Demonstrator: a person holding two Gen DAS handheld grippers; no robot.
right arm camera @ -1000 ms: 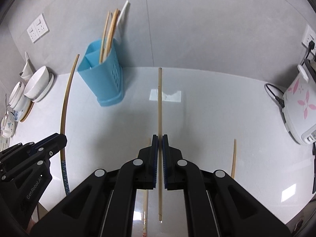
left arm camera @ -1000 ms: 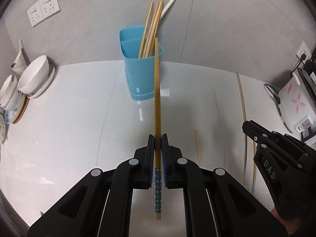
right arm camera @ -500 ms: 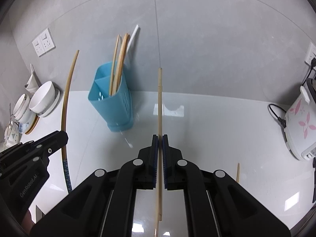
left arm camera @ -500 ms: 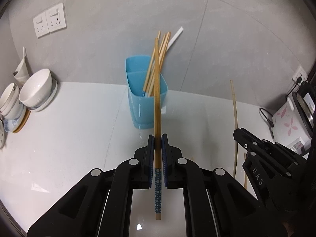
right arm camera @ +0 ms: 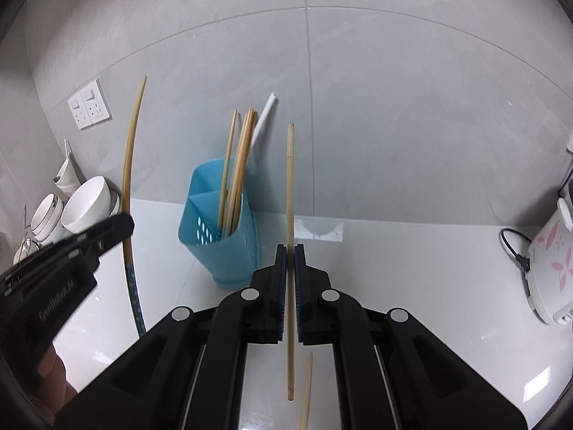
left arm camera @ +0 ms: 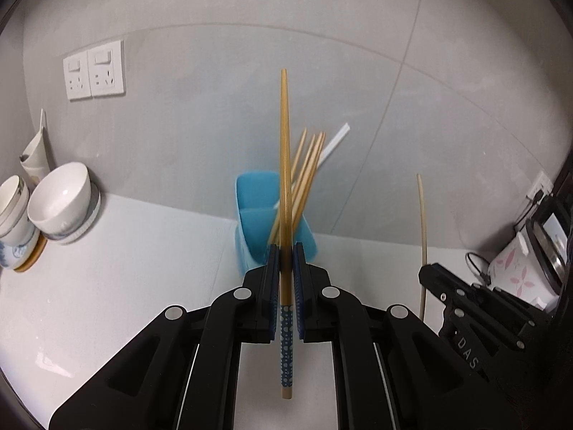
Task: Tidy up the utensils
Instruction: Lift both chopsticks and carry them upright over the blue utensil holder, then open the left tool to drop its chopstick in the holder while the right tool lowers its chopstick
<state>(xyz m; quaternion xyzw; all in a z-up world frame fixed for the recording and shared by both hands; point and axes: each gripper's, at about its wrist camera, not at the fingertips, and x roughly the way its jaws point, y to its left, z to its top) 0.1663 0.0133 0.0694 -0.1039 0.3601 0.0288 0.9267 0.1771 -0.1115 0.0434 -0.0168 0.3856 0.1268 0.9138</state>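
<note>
Both grippers had risen twd the blue utensil holder (left arm camera: pixel 275 225) since 1 s ago. Left gripper (left arm camera: pixel 285 251) was clamped on a blue-dotted chopstick (left arm camera: pixel 285 165), right gripper (right arm camera: pixel 290 251) on a plain chopstick (right arm camera: pixel 290 193), both held above the counter (right arm camera: pixel 394 268) just short of the holder. Best to drop tips one at a time into the compartment w/ the other chopsticks (right arm camera: pixel 238 165), avoiding them.

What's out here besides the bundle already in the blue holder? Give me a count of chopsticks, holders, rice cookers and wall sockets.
Held chopsticks: 2, blue-patterned chopstick in the left gripper, plain chopstick in the right gripper
Loose chopstick on the counter: 1
Blue utensil holder: 1
Rice cooker: 1
Wall sockets: 2
Total: 7
</note>
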